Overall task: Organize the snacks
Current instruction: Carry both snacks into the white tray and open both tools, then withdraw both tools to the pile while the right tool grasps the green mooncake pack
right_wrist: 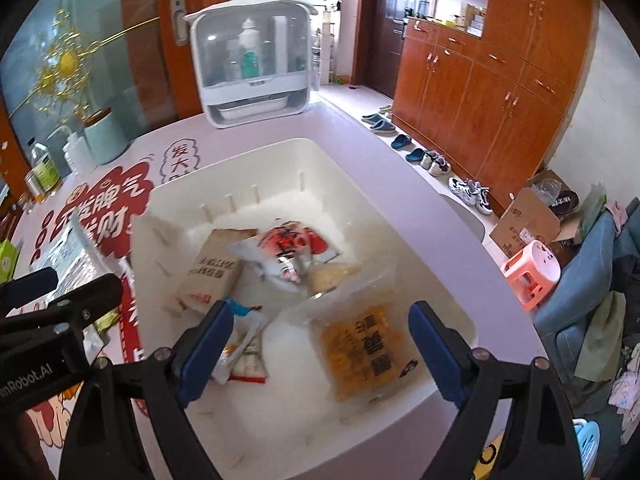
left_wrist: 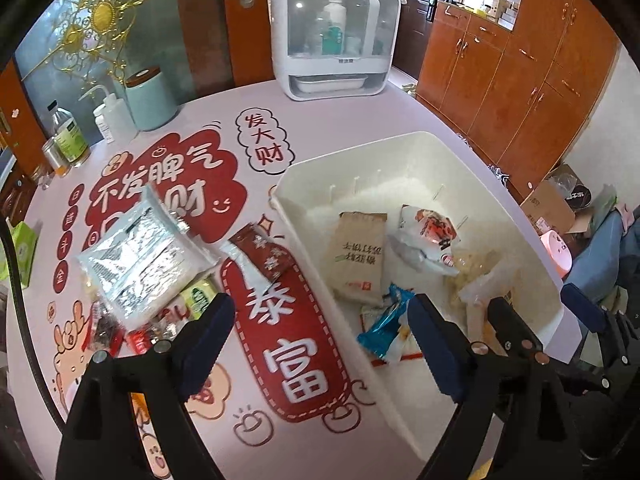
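A white bin (left_wrist: 400, 148) (right_wrist: 436, 280) sits on the pink table and holds several snacks: a brown packet (left_wrist: 356, 256) (right_wrist: 212, 268), a red-and-white bag (left_wrist: 428, 236) (right_wrist: 288, 248), a blue wrapper (left_wrist: 384, 320) and a clear bag of orange snacks (right_wrist: 364, 344). On the table left of the bin lie a silver packet (left_wrist: 136, 264), a dark red packet (left_wrist: 264, 256) and small snacks (left_wrist: 140, 332). My left gripper (left_wrist: 320, 344) is open and empty over the bin's left wall. My right gripper (right_wrist: 320, 348) is open and empty above the bin; the orange bag lies below it.
A white bottle steriliser (left_wrist: 334, 32) (right_wrist: 252, 56) stands at the table's far edge. A teal canister (left_wrist: 150, 96), squeeze bottle (left_wrist: 110, 116) and jars (left_wrist: 70, 136) stand at the far left. Wooden cabinets (right_wrist: 500, 80), shoes (right_wrist: 436, 160), a pink stool (right_wrist: 532, 272) and cardboard box (right_wrist: 528, 216) lie right.
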### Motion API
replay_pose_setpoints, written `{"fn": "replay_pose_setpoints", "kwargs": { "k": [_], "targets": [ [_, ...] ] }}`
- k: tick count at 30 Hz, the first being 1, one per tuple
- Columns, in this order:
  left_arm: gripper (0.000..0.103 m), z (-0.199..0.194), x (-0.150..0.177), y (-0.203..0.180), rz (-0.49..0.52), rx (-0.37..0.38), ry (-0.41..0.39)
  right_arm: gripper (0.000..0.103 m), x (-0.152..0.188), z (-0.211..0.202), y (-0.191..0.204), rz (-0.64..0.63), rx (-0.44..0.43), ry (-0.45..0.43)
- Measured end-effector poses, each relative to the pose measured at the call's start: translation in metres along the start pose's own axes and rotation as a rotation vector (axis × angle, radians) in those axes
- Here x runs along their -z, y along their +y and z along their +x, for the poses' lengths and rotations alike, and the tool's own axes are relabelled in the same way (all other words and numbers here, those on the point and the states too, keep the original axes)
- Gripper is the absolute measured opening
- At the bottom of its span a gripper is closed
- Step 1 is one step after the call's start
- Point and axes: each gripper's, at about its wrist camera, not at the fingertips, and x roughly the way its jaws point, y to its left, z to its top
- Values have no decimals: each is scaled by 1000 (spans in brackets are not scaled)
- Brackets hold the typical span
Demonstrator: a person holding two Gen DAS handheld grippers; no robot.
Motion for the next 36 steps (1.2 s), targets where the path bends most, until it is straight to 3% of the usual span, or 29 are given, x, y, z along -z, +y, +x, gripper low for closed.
{"fn": "replay_pose_setpoints", "kwargs": {
  "k": [11,21,29,36],
  "targets": [
    [88,-29,35,53,-18,-45,7,90,16,-26,44,-73,-1,-1],
    [88,-51,74,151,-130,-156,15,90,14,-44,103,-130,-41,-22],
    [88,-52,97,222,-228,-219,32,90,17,-35,166,-196,-133,28],
    [88,-30,110,235,-220,-202,78,90,18,-9,208,-244,-287,124]
  ]
}}
